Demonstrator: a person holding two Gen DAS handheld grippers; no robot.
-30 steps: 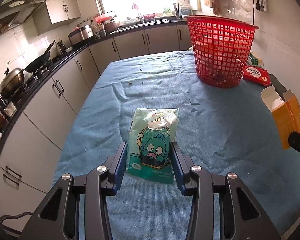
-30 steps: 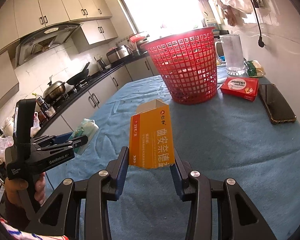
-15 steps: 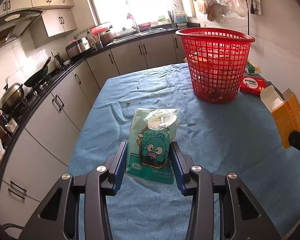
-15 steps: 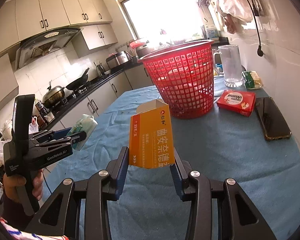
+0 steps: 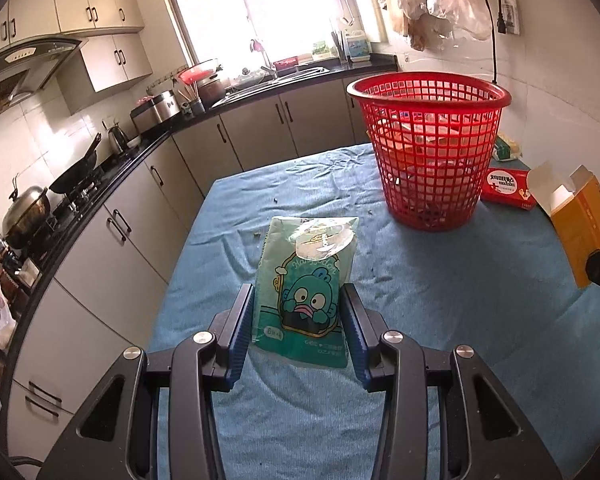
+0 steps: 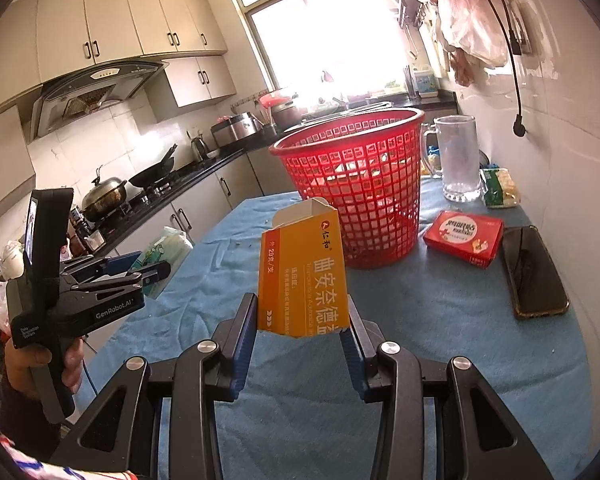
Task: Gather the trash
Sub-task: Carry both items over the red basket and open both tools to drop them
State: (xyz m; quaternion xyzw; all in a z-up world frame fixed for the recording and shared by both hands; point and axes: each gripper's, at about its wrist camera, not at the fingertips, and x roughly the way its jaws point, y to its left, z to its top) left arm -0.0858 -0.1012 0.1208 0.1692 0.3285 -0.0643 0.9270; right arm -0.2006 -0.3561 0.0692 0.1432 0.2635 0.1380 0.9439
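- Gripping a green tissue pack (image 5: pixel 305 288), the left gripper (image 5: pixel 298 330) has both blue pads pressed against the pack's long side edges; pack is clear of the blue cloth (image 5: pixel 440 312) on the table.
- Pack orientation: long axis runs away from the camera along the fingers, tilted a little right at the far end; printed cartoon face upward, clear flap at the far end, toward the red basket (image 5: pixel 430 148).
- From the right wrist view, the left gripper (image 6: pixel 140 270) is at far left, held by a hand (image 6: pixel 40 364), pack (image 6: pixel 166 250) sticking out forward.
- Right gripper (image 6: pixel 300 336) pinches an orange carton (image 6: pixel 302 276) by its lower sides; carton is off the cloth.
- Carton orientation: long axis roughly upright, leaning slightly left; open flaps at the top, pointing toward the basket (image 6: pixel 360 184) behind it.
- Right of the basket on the cloth: glass mug (image 6: pixel 458 158), red box (image 6: pixel 464 238), dark phone (image 6: pixel 534 272) lying flat, long axis running away from the camera.
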